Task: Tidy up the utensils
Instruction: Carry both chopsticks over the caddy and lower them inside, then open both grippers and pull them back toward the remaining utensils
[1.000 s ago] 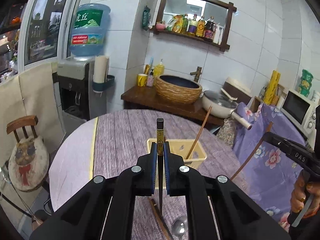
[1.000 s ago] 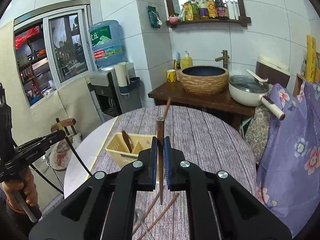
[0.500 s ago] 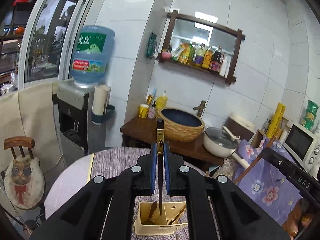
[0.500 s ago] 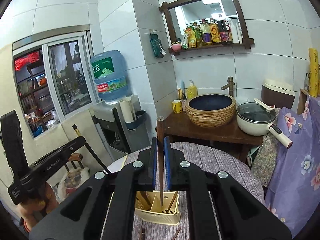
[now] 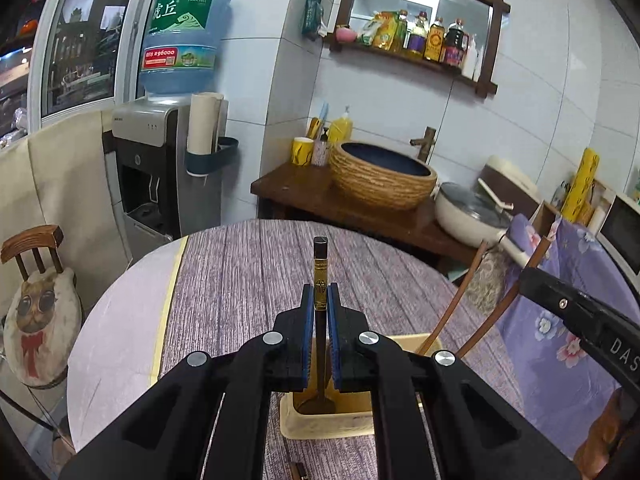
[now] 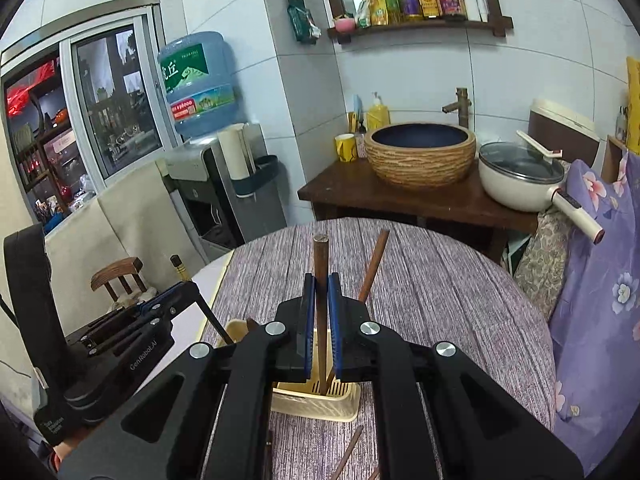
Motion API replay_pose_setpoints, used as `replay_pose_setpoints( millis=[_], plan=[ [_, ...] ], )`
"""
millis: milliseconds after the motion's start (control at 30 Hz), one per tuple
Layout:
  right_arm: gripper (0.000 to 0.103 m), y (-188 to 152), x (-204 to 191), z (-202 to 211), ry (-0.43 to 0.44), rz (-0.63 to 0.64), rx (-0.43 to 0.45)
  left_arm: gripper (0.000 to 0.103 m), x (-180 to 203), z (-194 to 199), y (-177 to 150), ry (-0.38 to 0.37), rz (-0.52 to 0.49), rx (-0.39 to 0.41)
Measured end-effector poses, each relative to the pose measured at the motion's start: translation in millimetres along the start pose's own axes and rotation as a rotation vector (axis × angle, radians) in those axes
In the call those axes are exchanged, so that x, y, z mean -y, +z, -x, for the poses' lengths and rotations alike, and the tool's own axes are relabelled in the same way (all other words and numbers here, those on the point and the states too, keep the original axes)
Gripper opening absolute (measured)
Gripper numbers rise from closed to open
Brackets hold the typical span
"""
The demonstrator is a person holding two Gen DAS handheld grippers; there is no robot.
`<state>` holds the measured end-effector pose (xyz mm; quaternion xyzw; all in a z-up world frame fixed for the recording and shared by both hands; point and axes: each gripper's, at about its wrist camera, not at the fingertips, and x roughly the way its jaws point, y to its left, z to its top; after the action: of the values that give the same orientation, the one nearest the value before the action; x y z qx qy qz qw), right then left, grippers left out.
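My left gripper is shut on a black chopstick with a gold band, held upright. Its lower end dips into the left compartment of the cream utensil holder on the round table. My right gripper is shut on a brown chopstick, whose tip stands inside the same cream utensil holder. A second brown chopstick leans in the holder. The left gripper shows at the left of the right wrist view. The right gripper reaches in from the right edge of the left wrist view.
Loose brown chopsticks lie on the purple wood-grain table in front of the holder. A chair with a cat cushion stands at left. A water dispenser and a wooden counter with a basin stand behind. Purple floral cloth hangs at right.
Both grippers rose and came forward over the holder, then sank. The holder now sits directly under the fingers, and both chopstick tips are inside it.
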<state>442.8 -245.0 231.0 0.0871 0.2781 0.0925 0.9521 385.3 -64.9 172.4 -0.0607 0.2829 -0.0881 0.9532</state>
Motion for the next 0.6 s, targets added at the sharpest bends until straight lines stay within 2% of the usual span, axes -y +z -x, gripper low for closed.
replay_pose_setpoints(
  millis=[200, 300, 467, 533, 567, 600],
  plan=[
    [0.008, -10, 5, -14, -0.013, -0.009, -0.023, 0.008, 3, -15, -11, 0.008, -0.020, -0.037],
    [0.008, -12, 4, -14, -0.020, 0.001, -0.013, 0.008, 6, -15, -14, 0.025, -0.044, -0.017],
    [0.008, -14, 8, -13, 0.002, -0.013, -0.004, 0.008, 8, -11, -14, -0.004, -0.049, -0.024],
    [0.010, -14, 11, -13, 0.015, -0.020, -0.005, 0.011, 7, -8, -15, -0.015, -0.047, -0.025],
    [0.017, -15, 12, -11, 0.016, -0.021, -0.002, 0.015, 6, -6, -16, -0.016, -0.046, -0.021],
    [0.033, -17, 12, -9, 0.016, -0.015, 0.006, 0.026, 4, -3, -17, -0.017, -0.043, -0.015]
  ],
)
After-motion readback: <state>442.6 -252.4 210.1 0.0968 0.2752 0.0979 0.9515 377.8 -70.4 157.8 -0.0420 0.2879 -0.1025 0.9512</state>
